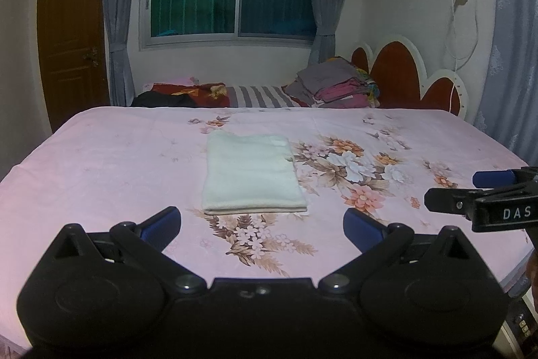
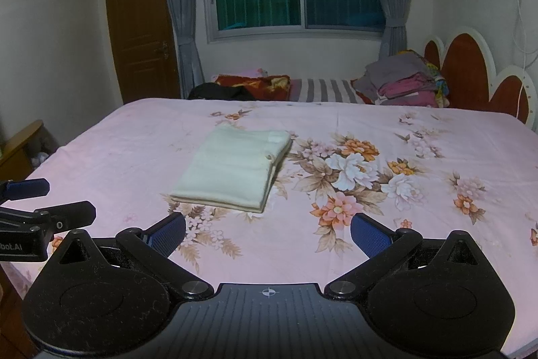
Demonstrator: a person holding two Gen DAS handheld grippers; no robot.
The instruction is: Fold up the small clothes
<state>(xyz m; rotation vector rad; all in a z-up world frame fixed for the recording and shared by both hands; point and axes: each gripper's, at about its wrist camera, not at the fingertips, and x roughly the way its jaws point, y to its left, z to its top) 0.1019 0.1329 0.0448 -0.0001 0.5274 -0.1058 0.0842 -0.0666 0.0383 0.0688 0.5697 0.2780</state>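
— Two grippers in view, or only one?

— Both. The left gripper [image 1: 262, 224] has its blue-padded fingers spread wide with nothing between them, low over the pink floral bedsheet [image 1: 101, 164]. The right gripper [image 2: 268, 229] is spread just as wide and equally empty; from the left wrist view its tips show at about 3 o'clock.

— Where is the cloth?

— A cream-white folded terry cloth [image 1: 250, 175] lies flat on the sheet as a neat rectangle, at 12 o'clock from the left gripper and apart from its fingers. From the right wrist view it [image 2: 232, 172] sits toward 11 o'clock, its stacked layers visible along the right edge, touched by neither gripper.

— Anything beyond it?

— A pile of grey and pink folded laundry [image 1: 336, 84] at 1 o'clock, beside the red-and-white scalloped headboard [image 1: 400, 73].
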